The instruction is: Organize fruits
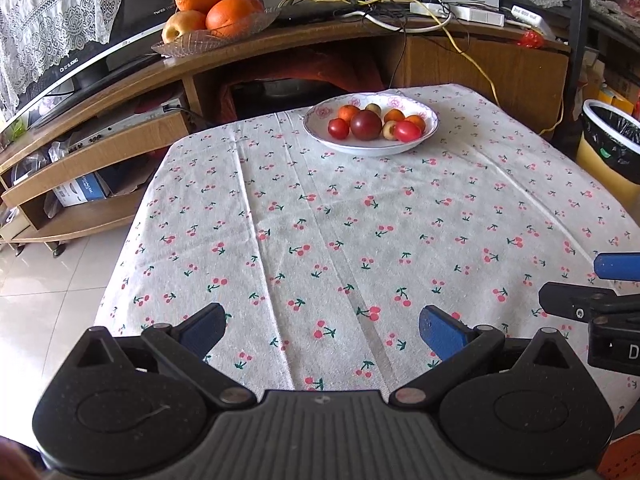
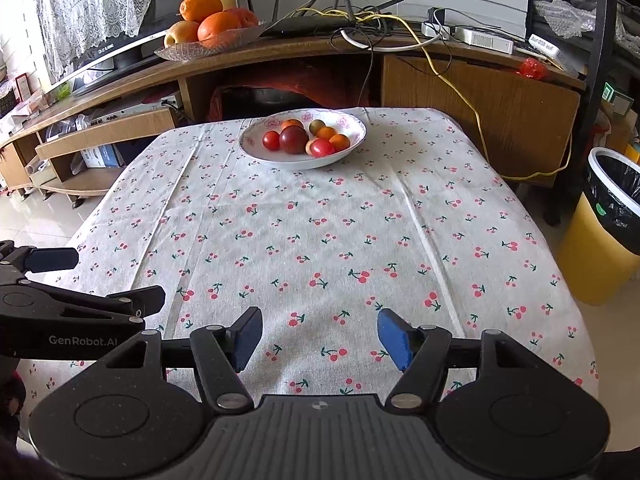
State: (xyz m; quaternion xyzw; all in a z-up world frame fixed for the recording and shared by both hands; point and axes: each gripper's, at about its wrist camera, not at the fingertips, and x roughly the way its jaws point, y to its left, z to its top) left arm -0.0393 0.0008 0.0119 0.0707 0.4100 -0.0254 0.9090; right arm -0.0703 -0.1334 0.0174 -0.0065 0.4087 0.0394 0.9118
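White plate point(image 2: 352, 141): plum point(image 2: 294, 139), maybe tomatoes | glass dish point(image 2: 176, 53): oranges point(image 2: 218, 26)

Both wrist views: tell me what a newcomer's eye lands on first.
First, the white floral plate of small fruits at the far end of the cherry-print tablecloth, a dark plum at its centre. Next, the glass dish of oranges on the wooden TV stand behind. Both grippers, left and right, hang open over the near edge.

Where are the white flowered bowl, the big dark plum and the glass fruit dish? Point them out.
white flowered bowl point(image 2: 256, 152): right wrist view, bare front-left rim.
big dark plum point(image 2: 294, 140): right wrist view, middle of its skin.
glass fruit dish point(image 1: 188, 42): left wrist view, ribbed front wall.
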